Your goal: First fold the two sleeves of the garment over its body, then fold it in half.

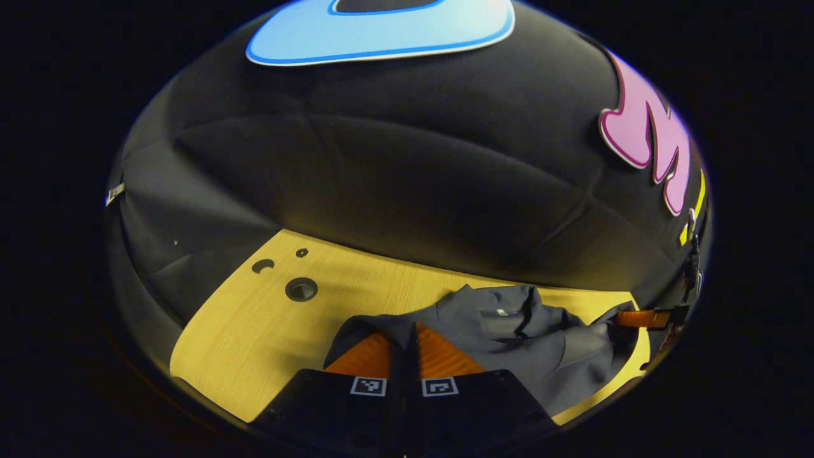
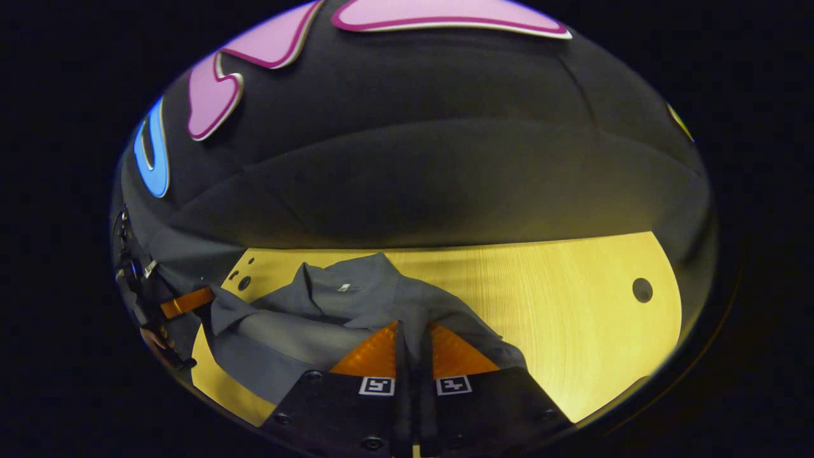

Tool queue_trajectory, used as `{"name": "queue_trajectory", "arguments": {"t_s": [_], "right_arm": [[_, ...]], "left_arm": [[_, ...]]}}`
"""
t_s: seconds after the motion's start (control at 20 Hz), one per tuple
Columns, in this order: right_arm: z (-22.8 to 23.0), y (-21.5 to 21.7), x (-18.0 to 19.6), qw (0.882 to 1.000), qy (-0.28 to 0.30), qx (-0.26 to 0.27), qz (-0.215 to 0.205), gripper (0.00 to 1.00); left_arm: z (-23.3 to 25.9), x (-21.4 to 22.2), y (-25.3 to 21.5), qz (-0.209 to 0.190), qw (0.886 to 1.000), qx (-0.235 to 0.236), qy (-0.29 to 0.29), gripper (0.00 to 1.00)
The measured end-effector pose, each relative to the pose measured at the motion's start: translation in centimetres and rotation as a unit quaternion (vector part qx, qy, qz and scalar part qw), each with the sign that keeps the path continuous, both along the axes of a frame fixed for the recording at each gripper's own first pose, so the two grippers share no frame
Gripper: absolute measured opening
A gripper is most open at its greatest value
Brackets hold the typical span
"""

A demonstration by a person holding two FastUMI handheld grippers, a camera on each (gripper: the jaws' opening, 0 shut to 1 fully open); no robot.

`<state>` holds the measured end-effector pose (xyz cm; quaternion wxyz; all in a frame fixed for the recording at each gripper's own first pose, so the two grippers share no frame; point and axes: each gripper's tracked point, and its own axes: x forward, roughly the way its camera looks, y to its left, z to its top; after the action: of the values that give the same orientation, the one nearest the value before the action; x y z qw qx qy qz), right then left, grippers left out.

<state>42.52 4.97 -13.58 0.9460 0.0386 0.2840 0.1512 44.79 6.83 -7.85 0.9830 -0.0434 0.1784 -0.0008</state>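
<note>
- Left gripper view: the left gripper [image 1: 404,340] has its fingers pressed together, with only a thin dark slit between them, right at the near edge of the grey shirt [image 1: 502,340]. Whether cloth is pinched in that slit I cannot tell. The shirt lies bunched on the wooden table [image 1: 254,331], stretching away to the right of this gripper.
- Right gripper view: the right gripper [image 2: 413,343] is likewise drawn together over the shirt's [image 2: 318,318] near hem; its grip cannot be confirmed. The shirt spreads leftward, collar toward the far wall.
- Judgement: the two grippers flank the shirt, so each is nearer its own sleeve.
</note>
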Motion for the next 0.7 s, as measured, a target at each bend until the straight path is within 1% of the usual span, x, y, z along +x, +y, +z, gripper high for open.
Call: {"name": "queue_trajectory", "arguments": {"t_s": [0.05, 0.1, 0.15, 0.2, 0.25, 0.3, 0.35, 0.4, 0.45, 0.5, 0.55, 0.6, 0.65, 0.7], "right_arm": [[-0.6, -0.2, 0.5, 1.0, 0.006, 0.001, -0.008, 0.1], [-1.1, -0.3, 0.7, 1.0, 0.011, 0.001, -0.014, 0.13], [-1.3, -0.5, 0.9, 1.0, 0.013, -0.001, -0.019, 0.16], [-1.4, -0.7, 1.0, 1.0, 0.012, -0.005, -0.024, 0.2], [-1.2, -0.9, 1.1, 1.0, 0.008, -0.007, -0.027, 0.25], [-0.7, -1.3, 1.2, 0.999, 0.001, -0.011, -0.031, 0.17], [-0.1, -1.4, 1.1, 0.999, -0.007, -0.011, -0.033, 0.33], [0.6, -1.5, 0.7, 0.999, -0.013, -0.01, -0.032, 0.49], [1.1, -1.6, 0.5, 0.999, -0.016, -0.01, -0.033, 0.65], [1.6, -1.7, 0.0, 0.999, -0.02, -0.01, -0.031, 0.65], [2.3, -1.8, -0.4, 0.999, -0.027, -0.014, -0.027, 0.7], [2.9, -2.0, -1.0, 0.999, -0.038, -0.022, -0.026, 0.75], [3.8, -2.4, -2.0, 0.998, -0.05, -0.031, -0.025, 0.98], [4.7, -2.8, -3.0, 0.997, -0.064, -0.041, -0.024, 0.98]], "left_arm": [[0.0, 0.3, -0.3, 0.001, 1.0, 0.006, -0.002, 0.06], [0.0, 0.5, -0.6, 0.0, 1.0, 0.009, -0.003, 0.08], [-0.1, 0.7, -0.8, 0.0, 1.0, 0.012, -0.003, 0.08], [-0.1, 0.5, -1.0, 0.001, 1.0, 0.014, -0.001, 0.1], [-0.3, 0.4, -1.2, 0.001, 1.0, 0.013, 0.002, 0.13], [-0.2, 0.1, -1.3, 0.004, 1.0, 0.014, 0.005, 0.19], [0.0, -0.5, -0.8, 0.017, 1.0, 0.021, 0.003, 0.27], [0.7, -1.0, -0.2, 0.031, 0.999, 0.032, -0.008, 0.41], [1.4, -1.5, -0.1, 0.036, 0.998, 0.039, -0.02, 0.56], [2.7, -2.6, -0.1, 0.038, 0.998, 0.044, -0.033, 0.71], [3.8, -3.4, 0.1, 0.04, 0.997, 0.049, -0.046, 0.86], [4.9, -4.6, 0.4, 0.044, 0.996, 0.056, -0.056, 0.94], [6.0, -6.0, 0.8, 0.051, 0.994, 0.065, -0.065, 0.95], [7.2, -7.4, 1.1, 0.059, 0.993, 0.072, -0.076, 0.96]]}}
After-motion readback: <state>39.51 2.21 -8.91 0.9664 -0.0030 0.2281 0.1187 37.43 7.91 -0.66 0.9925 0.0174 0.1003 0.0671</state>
